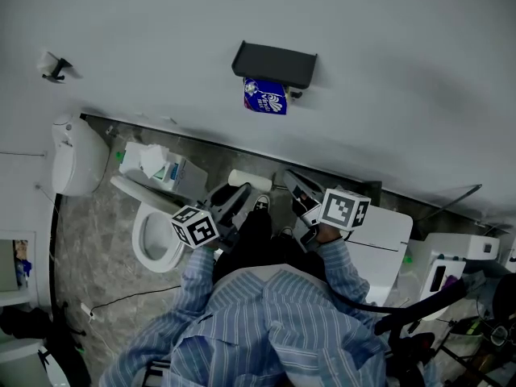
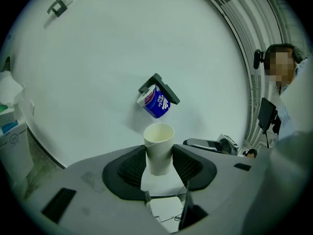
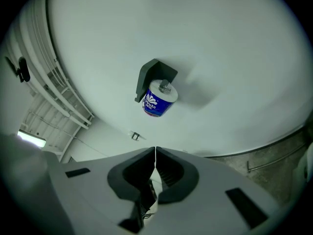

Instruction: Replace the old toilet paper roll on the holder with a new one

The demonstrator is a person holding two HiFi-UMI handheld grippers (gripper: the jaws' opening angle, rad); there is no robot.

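Two grippers are up in front of the wall holder (image 1: 275, 61) right now. Left gripper (image 2: 159, 161) is clamped on an empty cardboard tube (image 2: 159, 140), pads pressing it from both sides, open end pointing toward the wall (image 1: 161, 39). Right gripper (image 3: 155, 153) is fully closed with nothing in it, jaws touching tip to tip. Blue-wrapped toilet paper roll (image 1: 265, 97) sits on the black holder, tucked under its flat top, well apart from both grippers. Toilet (image 1: 139, 244) is off to the lower left in the head view, and a striped sleeve (image 1: 200, 274) shows near the bottom.
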